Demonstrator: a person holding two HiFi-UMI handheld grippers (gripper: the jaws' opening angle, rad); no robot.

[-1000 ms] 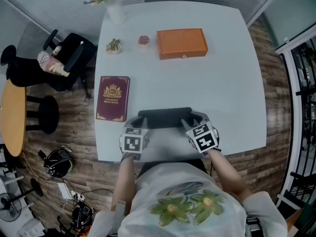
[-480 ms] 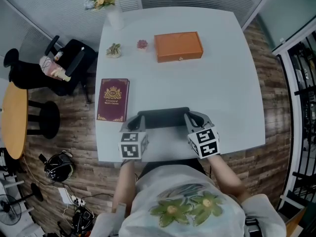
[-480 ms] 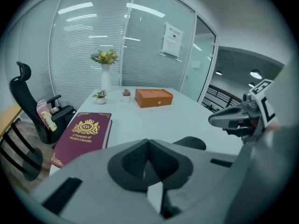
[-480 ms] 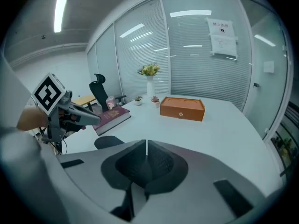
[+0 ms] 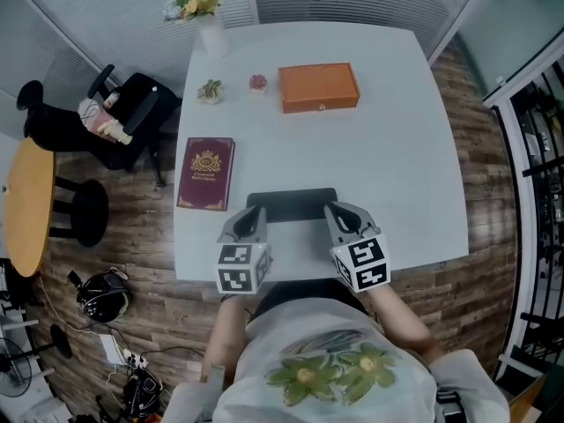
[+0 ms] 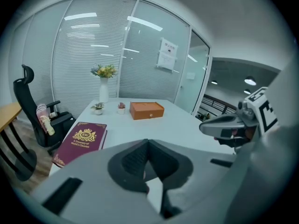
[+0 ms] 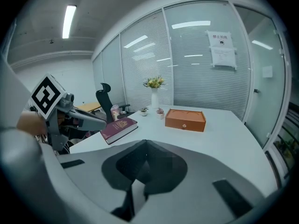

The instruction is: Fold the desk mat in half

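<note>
An orange box (image 5: pixel 318 87) sits far on the white worktop (image 5: pixel 397 166), two small potted plants (image 5: pixel 210 90) left of it, a flower vase (image 5: pixel 211 35) at the far-left corner. A maroon book (image 5: pixel 206 174) lies at the left edge; beyond, a black office chair (image 5: pixel 123 117) and round wooden table (image 5: pixel 25 205).

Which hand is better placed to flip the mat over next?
Neither: the left gripper and right gripper each pinch the near edge of the desk mat, side by side, so both should probably carry it together.

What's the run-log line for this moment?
left gripper: shut on desk mat near edge | right gripper: jaws just closed on same edge | fold: not yet made
</note>
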